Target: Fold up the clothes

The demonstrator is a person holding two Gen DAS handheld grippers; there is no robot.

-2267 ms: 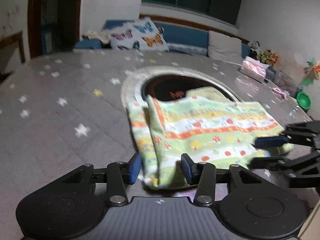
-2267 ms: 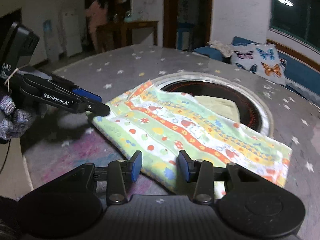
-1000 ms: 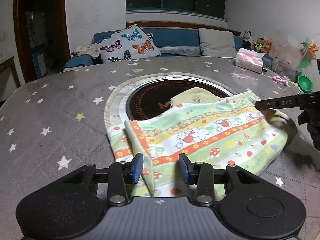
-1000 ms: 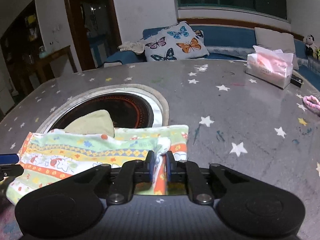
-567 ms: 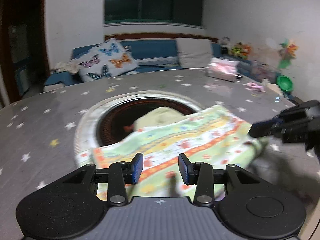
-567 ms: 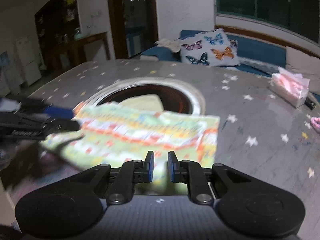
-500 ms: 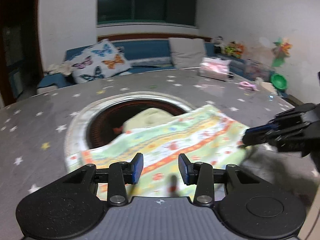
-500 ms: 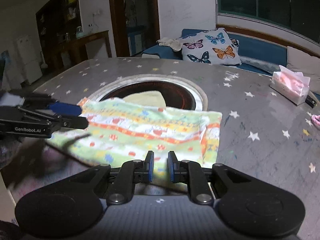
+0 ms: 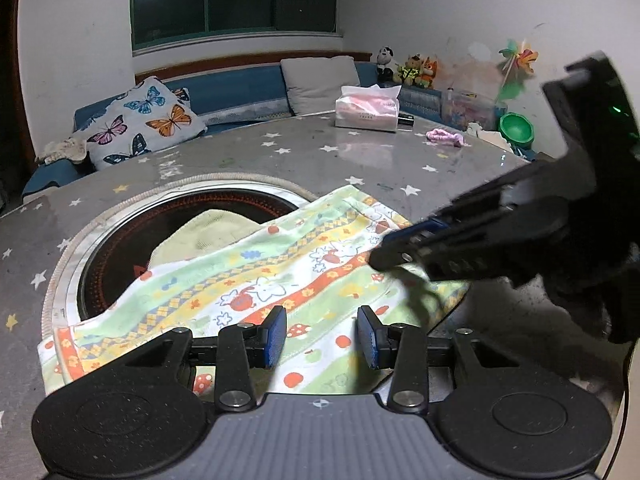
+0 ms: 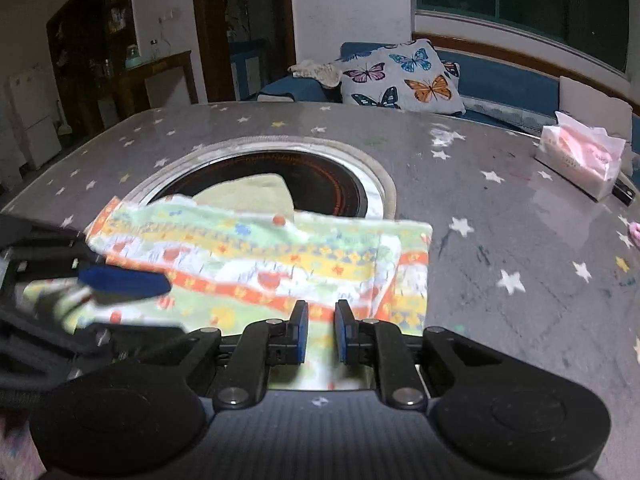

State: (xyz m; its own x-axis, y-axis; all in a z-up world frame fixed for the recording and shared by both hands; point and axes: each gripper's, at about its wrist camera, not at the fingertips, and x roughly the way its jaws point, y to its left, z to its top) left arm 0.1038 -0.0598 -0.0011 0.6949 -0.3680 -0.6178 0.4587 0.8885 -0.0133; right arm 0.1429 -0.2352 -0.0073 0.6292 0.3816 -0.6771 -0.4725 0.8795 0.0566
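A patterned cloth (image 9: 256, 280) with green, yellow and orange stripes lies on the grey star-print table (image 9: 360, 160), its far edge over the round black cooktop (image 9: 120, 248). A pale yellow cloth (image 9: 200, 236) sits in the cooktop behind it. My left gripper (image 9: 322, 336) is open just above the cloth's near edge, with nothing between its fingers. My right gripper (image 10: 320, 332) has its jaws a narrow gap apart with patterned cloth (image 10: 280, 256) in the gap. In the left wrist view the right gripper (image 9: 384, 256) reaches in over the cloth's right part.
A pink tissue box (image 9: 366, 110) and a small pink item (image 9: 444, 136) rest on the far side of the table. A green bowl (image 9: 516, 130) stands at the right edge. Behind are a blue sofa and a butterfly cushion (image 10: 400, 80).
The right gripper, shut on the cloth's right corner a second ago, has drawn back and moved left over the cloth. The left gripper stayed open and swung right along the near edge.
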